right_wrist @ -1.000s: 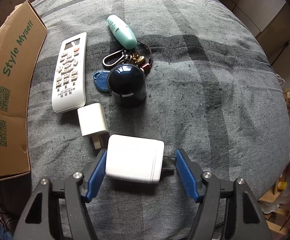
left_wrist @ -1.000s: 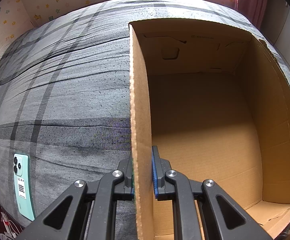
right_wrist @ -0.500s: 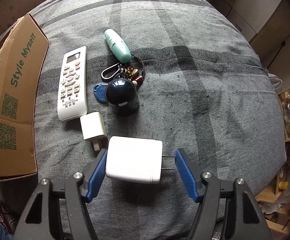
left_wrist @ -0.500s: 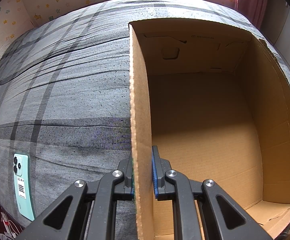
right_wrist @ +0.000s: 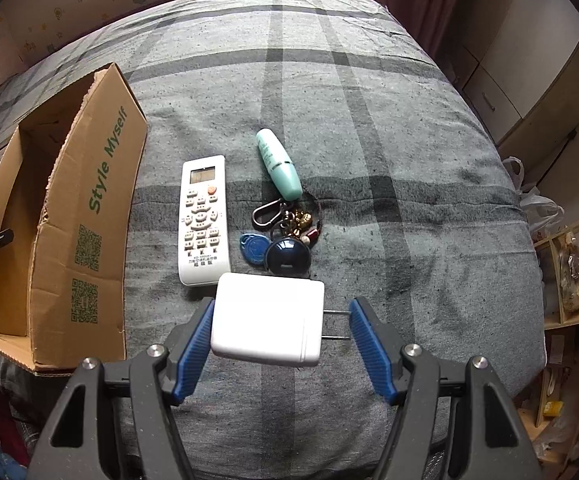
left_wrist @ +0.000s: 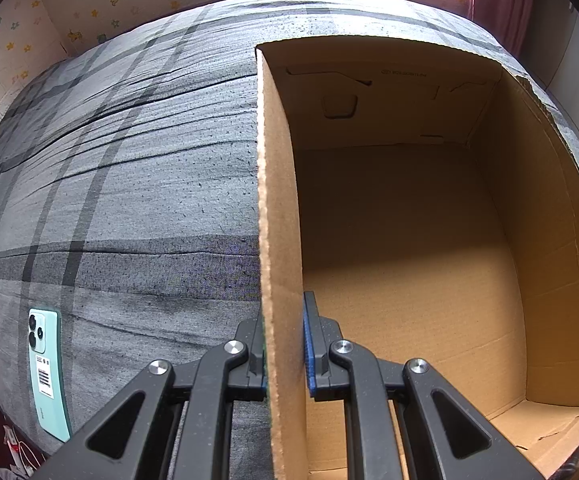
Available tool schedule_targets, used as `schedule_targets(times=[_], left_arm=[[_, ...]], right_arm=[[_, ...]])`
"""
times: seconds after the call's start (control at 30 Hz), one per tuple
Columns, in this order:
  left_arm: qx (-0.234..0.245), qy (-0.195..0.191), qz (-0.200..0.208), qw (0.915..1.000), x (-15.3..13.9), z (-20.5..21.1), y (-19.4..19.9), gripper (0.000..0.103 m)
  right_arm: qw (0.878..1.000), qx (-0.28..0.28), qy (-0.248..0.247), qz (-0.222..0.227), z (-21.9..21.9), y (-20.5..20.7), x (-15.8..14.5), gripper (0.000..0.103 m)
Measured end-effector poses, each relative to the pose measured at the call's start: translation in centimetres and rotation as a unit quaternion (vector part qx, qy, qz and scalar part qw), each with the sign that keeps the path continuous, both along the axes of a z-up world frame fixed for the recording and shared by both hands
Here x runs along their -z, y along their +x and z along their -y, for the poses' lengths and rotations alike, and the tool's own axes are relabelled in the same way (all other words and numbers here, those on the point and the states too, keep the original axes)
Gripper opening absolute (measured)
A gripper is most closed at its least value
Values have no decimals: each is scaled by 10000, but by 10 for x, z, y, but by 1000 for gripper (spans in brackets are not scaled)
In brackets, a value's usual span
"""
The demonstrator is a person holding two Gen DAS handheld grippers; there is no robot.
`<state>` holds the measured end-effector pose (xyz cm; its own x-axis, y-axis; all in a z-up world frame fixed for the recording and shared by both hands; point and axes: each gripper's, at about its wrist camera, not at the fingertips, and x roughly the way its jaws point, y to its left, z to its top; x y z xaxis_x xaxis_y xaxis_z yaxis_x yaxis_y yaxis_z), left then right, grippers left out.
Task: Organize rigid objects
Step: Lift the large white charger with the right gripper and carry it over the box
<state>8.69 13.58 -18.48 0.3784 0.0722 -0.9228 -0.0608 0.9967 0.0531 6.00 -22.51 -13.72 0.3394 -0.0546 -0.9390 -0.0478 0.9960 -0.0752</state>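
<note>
**Charger off the bed, box held ready**

My right gripper has lifted the white charger clear of the blanket, clamped between body and prongs, pointing steeply down. The remote and keys now sit farther below. My left gripper stays pinched on the cardboard box wall, unmoved, so the drop-in comes next.

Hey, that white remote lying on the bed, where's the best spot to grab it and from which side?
Probably from above, across the long edges of the white remote near its middle. It lies flat, buttons up, long and narrow. The cardboard box side has bare blanket; the blue key fob sits close to the other edge near the bottom end, so stay above that.
</note>
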Motion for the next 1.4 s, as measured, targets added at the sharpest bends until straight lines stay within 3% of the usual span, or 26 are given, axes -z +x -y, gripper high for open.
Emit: schedule_targets(times=[0.43,0.8,1.1,1.4], left_arm=[[-10,21,12,10000,-1,1,-1,13],[-18,32,10,10000,-2,1,-2,13],[-35,25,12,10000,-2,3,-1,13],[-39,-1,14,10000,-1,3,-1,13]], right_arm=[[9964,-716,207,403,-65,27,-45,71],[9897,-1269,384,533,-127,39,-57,71],[9832,-1663,605,446,-177,52,-51,71],[9809,-1771,800,126,-216,74,-16,71]])
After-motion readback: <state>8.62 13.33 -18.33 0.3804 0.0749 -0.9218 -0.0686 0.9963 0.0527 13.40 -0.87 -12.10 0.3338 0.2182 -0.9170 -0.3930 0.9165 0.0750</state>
